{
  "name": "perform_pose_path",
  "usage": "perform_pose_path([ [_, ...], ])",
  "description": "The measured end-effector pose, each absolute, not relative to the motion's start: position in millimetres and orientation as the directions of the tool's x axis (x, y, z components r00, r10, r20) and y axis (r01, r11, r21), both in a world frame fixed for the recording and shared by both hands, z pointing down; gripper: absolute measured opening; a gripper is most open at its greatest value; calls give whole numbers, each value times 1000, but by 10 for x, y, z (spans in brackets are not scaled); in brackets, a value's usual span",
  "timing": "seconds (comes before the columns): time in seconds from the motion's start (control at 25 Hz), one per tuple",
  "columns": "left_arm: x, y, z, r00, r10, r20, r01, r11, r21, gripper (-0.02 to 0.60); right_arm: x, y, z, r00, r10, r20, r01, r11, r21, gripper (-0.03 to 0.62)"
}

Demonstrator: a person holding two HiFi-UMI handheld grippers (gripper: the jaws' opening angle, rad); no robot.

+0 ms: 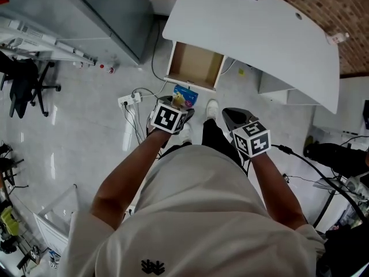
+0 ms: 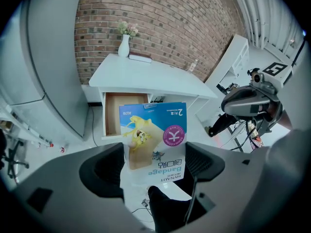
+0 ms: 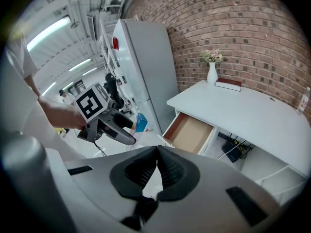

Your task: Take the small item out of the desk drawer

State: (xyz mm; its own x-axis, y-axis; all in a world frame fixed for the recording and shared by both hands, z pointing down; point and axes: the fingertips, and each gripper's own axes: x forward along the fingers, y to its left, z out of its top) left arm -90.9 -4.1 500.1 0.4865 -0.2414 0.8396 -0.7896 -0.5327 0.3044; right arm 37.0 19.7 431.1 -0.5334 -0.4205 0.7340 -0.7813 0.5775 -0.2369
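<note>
Our left gripper (image 2: 153, 161) grips the packet (image 2: 153, 135) by 1 end (light, bendy, we judge), in front of the drawer (image 1: 196, 65); right gripper (image 3: 156, 171) closed, empty.

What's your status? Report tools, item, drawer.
Left tool shut on bandage pack, clear of drawer. Right tool shut, empty. Drawer open, looks bare. Nothing in the way.

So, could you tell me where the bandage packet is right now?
The bandage packet is clamped in the left hand-held gripper, left of centre in the head view, in front of the open desk drawer.
</note>
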Motion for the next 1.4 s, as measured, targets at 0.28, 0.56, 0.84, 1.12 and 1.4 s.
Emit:
perform_pose_path([
  [0.28,-1034,147,4936,497,-248,831,-789,-527,315,388,291,350,4260,-525,-435,732,-785,580,-218,31],
  [0.56,-1109,262,4884,501,-254,827,-788,-529,315,388,299,450,4193,-513,-454,728,-795,572,-203,31],
  [0.84,-1132,321,4847,506,-258,823,-784,-534,315,388,288,506,4142,-506,-474,721,-803,564,-192,31],
  [1.12,-1123,374,4835,512,-256,820,-782,-535,321,388,280,565,4142,-505,-470,724,-802,565,-193,31],
  [1.4,-1137,383,4814,517,-263,815,-780,-536,322,388,237,579,4113,-506,-472,722,-798,573,-184,31],
])
